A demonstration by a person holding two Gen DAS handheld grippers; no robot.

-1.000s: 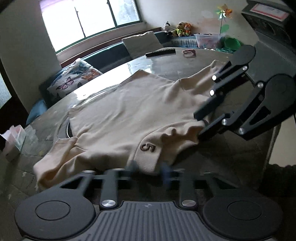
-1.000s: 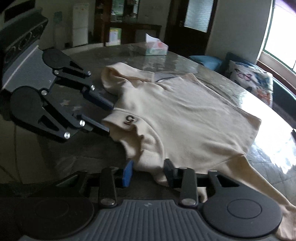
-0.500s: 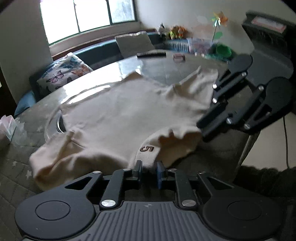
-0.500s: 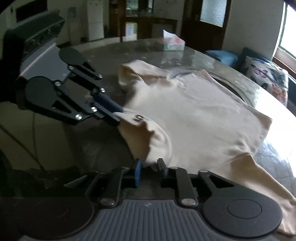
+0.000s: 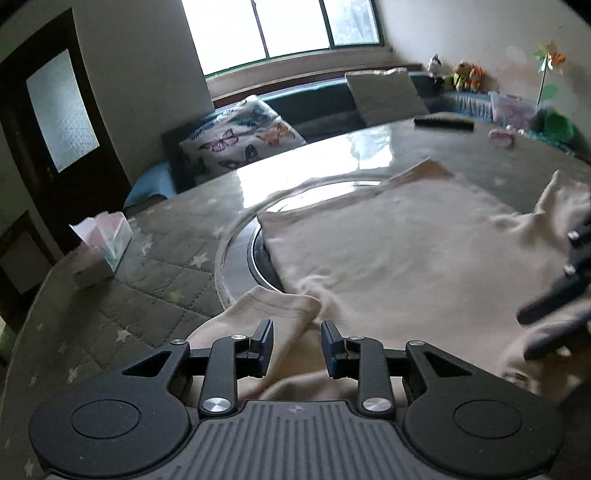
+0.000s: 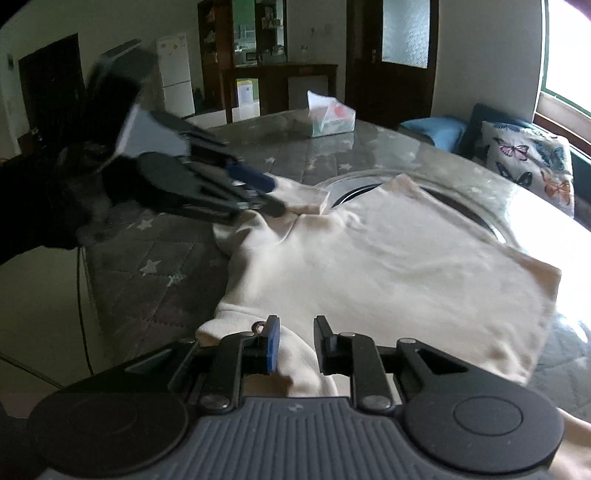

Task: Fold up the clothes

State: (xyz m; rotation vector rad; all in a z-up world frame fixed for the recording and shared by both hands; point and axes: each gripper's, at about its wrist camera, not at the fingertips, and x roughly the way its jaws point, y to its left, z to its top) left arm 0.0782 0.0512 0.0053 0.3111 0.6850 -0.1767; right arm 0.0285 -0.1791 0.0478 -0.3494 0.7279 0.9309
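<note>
Cream cloth covers much of the round table [image 5: 155, 258]: a pale sweatshirt [image 5: 406, 251] lies spread over the quilted, star-printed cover and across the glass turntable [image 5: 236, 266] at the middle. Left gripper [image 5: 297, 345] hangs low over the near sleeve [image 5: 280, 306]; its jaws have just been opening, and they stand apart with a ridge of sleeve cloth running between them, the pads not pressing on it as far as the blur allows. From the right wrist view the same tool [image 6: 273, 197] appears at the upper left, smeared, its tips over the sleeve cuff [image 6: 306, 195].

Right gripper [image 6: 295, 349] sits at the garment's near edge, beside a small dark emblem [image 6: 258, 326]. Its jaws are narrow, with a fold of hem between them, and they seem to be pinching it, though the contact itself is hard to make out.

Farther off, a tissue box [image 5: 99, 251] rests on the table near the rim, well apart from the sweatshirt. A butterfly-print cushion [image 5: 240, 136] lies on the bench under the window [image 5: 288, 29].
</note>
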